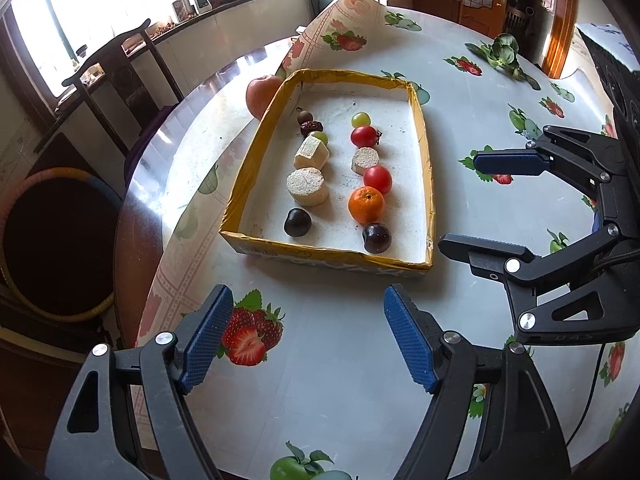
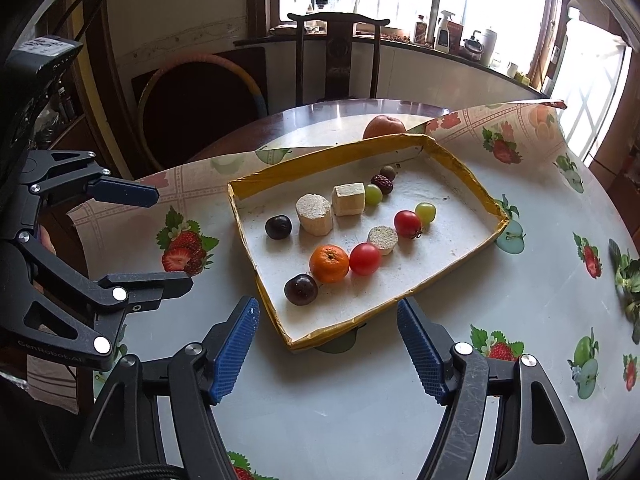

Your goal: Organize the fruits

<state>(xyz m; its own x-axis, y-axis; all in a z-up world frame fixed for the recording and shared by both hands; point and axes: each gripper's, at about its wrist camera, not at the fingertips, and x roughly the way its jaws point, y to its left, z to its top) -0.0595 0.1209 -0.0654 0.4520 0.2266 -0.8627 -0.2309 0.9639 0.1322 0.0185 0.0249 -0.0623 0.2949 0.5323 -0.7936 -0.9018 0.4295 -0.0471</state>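
A shallow cardboard tray with a yellow rim lies on the table and holds two rows of items. One row has a dark plum, two pale cane chunks, a green grape, a red date and a small brown fruit. The other row has a dark plum, a mandarin, two red tomatoes, a cane slice and a grape. An apple sits outside, behind the tray. My left gripper and right gripper hover open and empty near the tray's front edge.
A fruit-print tablecloth covers the round table, its far corner curled up. A leafy green lies at the far right. A dark wooden chair and a hoop stand beyond the table's edge.
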